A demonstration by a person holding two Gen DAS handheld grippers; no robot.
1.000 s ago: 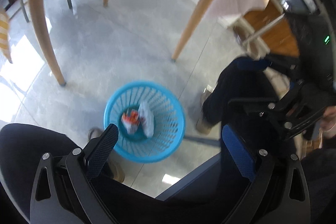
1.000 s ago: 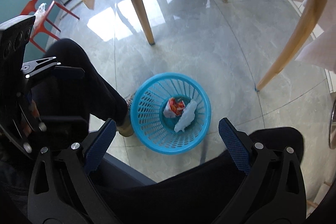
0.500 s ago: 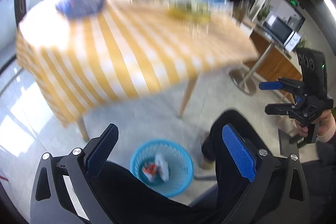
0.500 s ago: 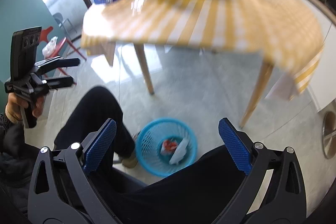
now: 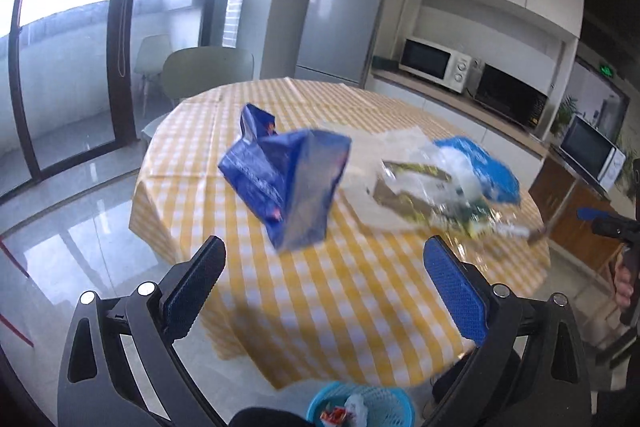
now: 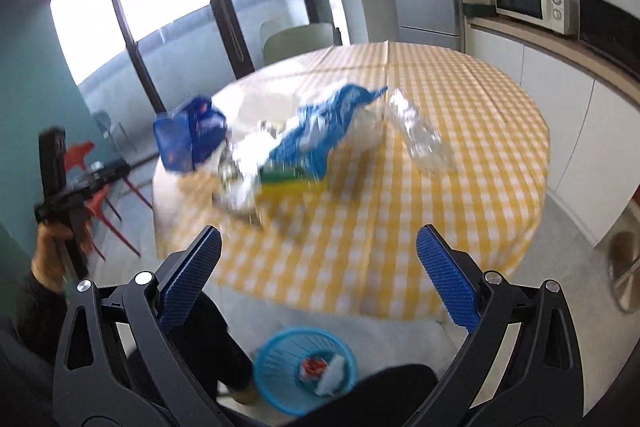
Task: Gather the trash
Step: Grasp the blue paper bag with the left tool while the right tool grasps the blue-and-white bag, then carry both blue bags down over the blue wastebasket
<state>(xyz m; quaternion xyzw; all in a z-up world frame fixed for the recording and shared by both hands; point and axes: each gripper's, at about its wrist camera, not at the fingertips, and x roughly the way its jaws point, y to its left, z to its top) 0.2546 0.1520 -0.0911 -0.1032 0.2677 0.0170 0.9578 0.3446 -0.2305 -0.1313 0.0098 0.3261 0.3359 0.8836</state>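
Trash lies on a round table with a yellow checked cloth [image 5: 360, 299] [image 6: 460, 155]: a crumpled dark blue bag [image 5: 288, 183] [image 6: 188, 139], a light blue wrapper [image 5: 480, 167] [image 6: 324, 131], a green-yellow packet [image 5: 420, 195] and a clear plastic bottle [image 6: 420, 135]. A blue mesh bin [image 5: 360, 407] [image 6: 306, 367] stands on the floor below the near table edge, with a red wrapper and white paper inside. My left gripper [image 5: 324, 287] and right gripper [image 6: 318, 279] are both open and empty, held in front of the table.
A grey-green chair [image 5: 208, 71] stands behind the table. A fridge [image 5: 340, 23] and a counter with microwaves [image 5: 436, 65] line the back wall. Red chair legs [image 6: 116, 203] stand to the left. The person's dark trouser legs fill the bottom of both views.
Both grippers have tilted up from looking down at the bin on the floor to facing the tabletop and its trash. Both stayed open and empty.
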